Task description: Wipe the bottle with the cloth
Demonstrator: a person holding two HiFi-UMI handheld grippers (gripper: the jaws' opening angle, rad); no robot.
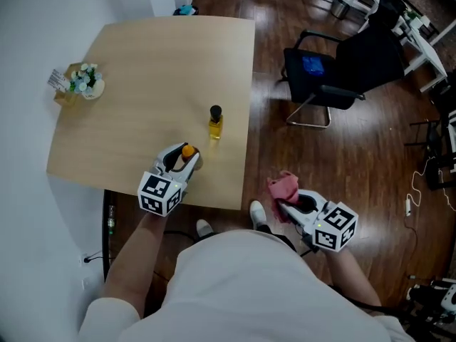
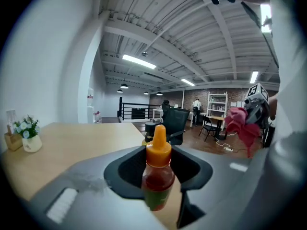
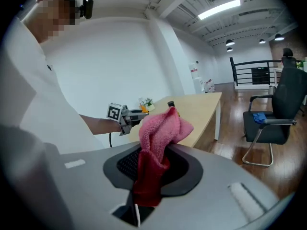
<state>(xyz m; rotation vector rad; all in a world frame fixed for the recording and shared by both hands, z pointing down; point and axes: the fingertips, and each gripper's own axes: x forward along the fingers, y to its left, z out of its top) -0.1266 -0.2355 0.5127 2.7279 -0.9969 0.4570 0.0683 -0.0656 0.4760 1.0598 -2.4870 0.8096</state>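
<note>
- While clamped upright by the left gripper (image 1: 184, 155), small orange-capped plastic bottle (image 2: 158, 174) sits over tan wooden table's (image 1: 142, 70) near edge.
- Off-table, right gripper (image 1: 288, 206) pinches crumpled pink cloth (image 1: 283, 186), well apart from bottle.

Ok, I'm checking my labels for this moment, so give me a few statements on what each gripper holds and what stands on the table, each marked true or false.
1. The left gripper has its jaws shut on an orange-capped bottle. True.
2. The right gripper holds a blue cloth. False: it holds a pink cloth.
3. The cloth is pressed against the held bottle. False: they are apart, with the cloth out past the table edge, over the floor.
4. A yellow bottle with a black cap stands upright on the table. True.
5. The flower pot stands right beside the yellow bottle. False: it is at the table's left edge, well apart.
</note>
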